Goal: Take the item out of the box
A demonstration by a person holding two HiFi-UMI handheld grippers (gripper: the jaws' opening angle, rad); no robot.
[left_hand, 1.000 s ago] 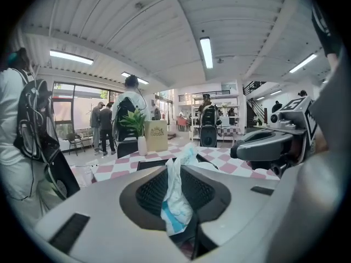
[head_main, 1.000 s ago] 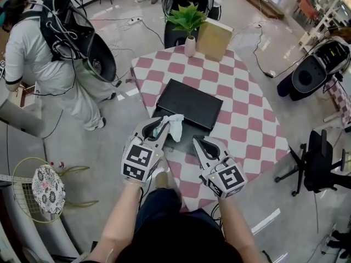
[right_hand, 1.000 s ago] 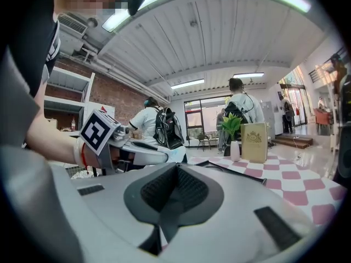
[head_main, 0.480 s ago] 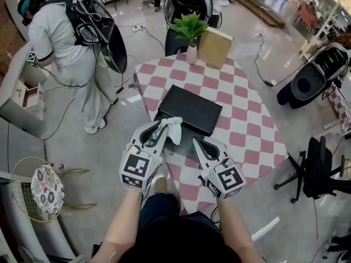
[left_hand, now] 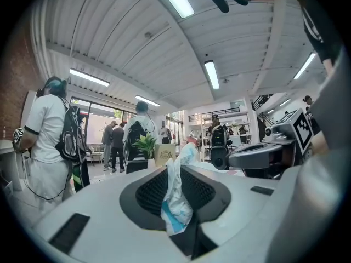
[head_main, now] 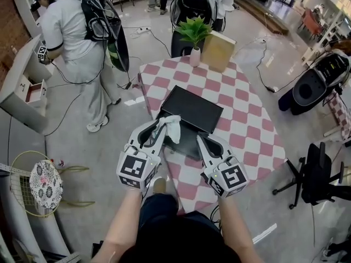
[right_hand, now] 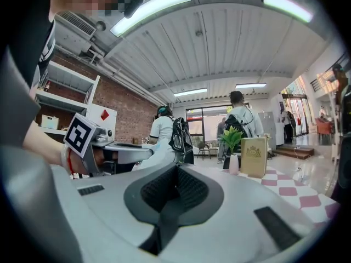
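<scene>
Item (head_main: 171, 126): white crumpled soft pack/wipe w/ a pale blue patch, pinched in the L gripper (head_main: 160, 126). L gripper view: jaws closed on the item (left_hand: 176, 197), pads pressing both sides; white material sticks up past the tips, blue patch at the bottom. Item is clear of the box, in the air. In head view it sits centre frame, over the box's near-left corner.

Box (head_main: 192, 107): black, flat, rectangular, centre frame on the table, turned at an angle. A darker lower part shows toward the grippers; cannot tell how lid and base sit.

R gripper (head_main: 202, 141): right of centre, tips over the box's near edge. R gripper view (right_hand: 175, 171): jaws together, nothing between them. Both grippers roughly level, side by side, marker cubes toward the bottom of frame; a bare forearm behind each.

Table (head_main: 244, 122): pink/white checked cloth. At its far edge, upper centre: green plant in white vase (head_main: 194, 37), tan upright box (head_main: 218, 50) just to its right.

Surroundings: person in white w/ black backpack (head_main: 77, 40) upper left, standing on the floor, well apart from the table. Black office chair (head_main: 318, 169) at right edge.
</scene>
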